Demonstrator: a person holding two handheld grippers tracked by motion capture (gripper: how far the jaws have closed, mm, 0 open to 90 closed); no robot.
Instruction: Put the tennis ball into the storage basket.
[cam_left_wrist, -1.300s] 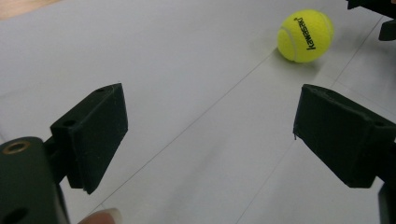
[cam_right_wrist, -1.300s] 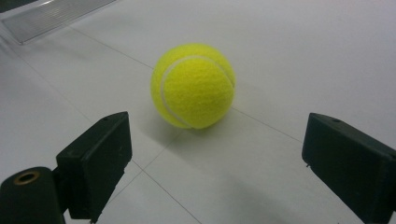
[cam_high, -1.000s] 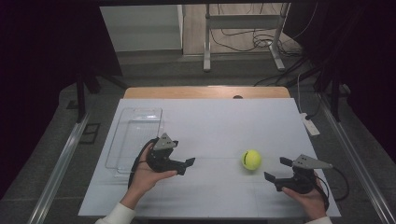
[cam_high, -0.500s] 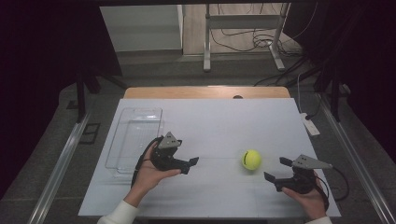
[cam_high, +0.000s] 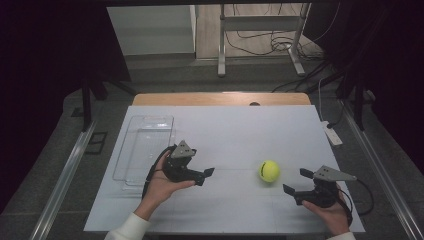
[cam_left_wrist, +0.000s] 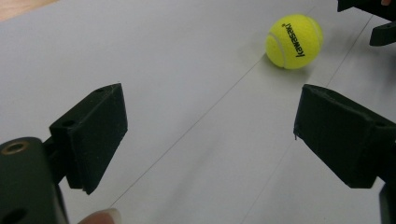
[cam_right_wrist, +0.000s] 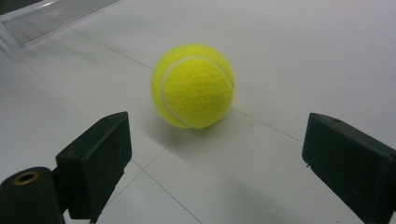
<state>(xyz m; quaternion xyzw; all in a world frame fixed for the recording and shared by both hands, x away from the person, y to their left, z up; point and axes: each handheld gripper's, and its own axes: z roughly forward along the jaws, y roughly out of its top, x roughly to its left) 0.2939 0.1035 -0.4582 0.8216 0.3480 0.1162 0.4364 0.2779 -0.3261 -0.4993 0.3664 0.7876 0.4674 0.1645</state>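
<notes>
High view: your white surface (cam_high: 240, 130) carries a clear tray (cam_high: 145, 145) just beyond your left tool (cam_high: 204, 174). Both tools are spread wide, empty. The tennis ball (cam_high: 269, 171) sits on the surface between them, nearer your right tool (cam_high: 296, 181), which squares up to it, likely for the grab.

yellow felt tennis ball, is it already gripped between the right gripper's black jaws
No, the yellow felt tennis ball sits free on the white table, ahead of the right gripper's wide-open jaws.
</notes>
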